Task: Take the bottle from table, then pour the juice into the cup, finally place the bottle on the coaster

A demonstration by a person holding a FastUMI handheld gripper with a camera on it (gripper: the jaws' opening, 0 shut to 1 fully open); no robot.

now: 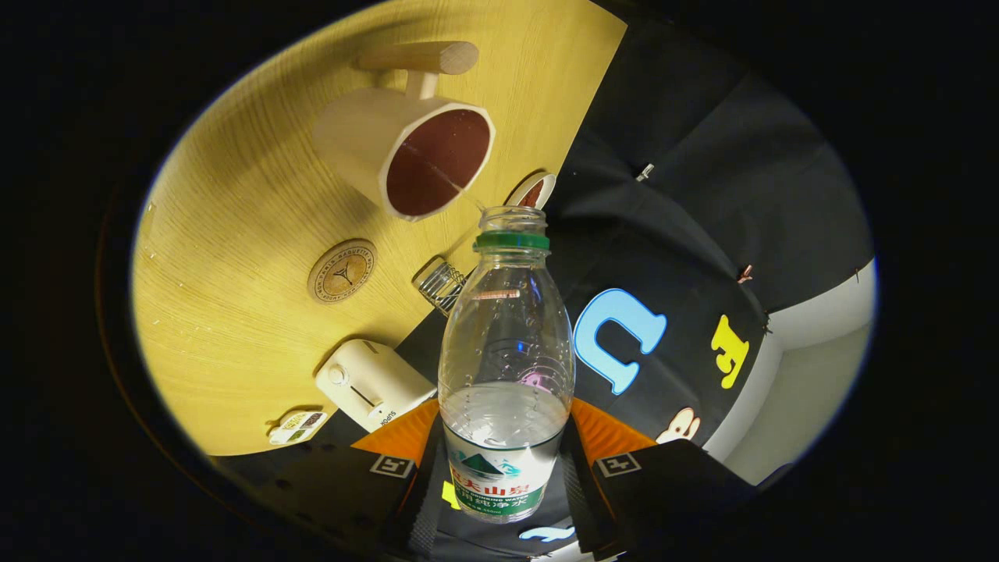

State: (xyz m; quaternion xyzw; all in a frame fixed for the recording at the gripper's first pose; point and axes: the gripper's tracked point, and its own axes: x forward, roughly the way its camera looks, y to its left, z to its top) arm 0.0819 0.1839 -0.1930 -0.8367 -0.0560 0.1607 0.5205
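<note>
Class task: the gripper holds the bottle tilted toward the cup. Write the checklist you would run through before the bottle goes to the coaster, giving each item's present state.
1. Grip: gripper fingers press both sides of the bottle: ok.
2. Stream: thin stream from the bottle mouth reaches the cup: ok.
3. Pouring finished: liquid remains in the bottle: not ok.
4. Cap off: open neck, green ring: ok.
5. Coaster bare on the table: ok.
6. Cup fill level: cannot tell.
</note>
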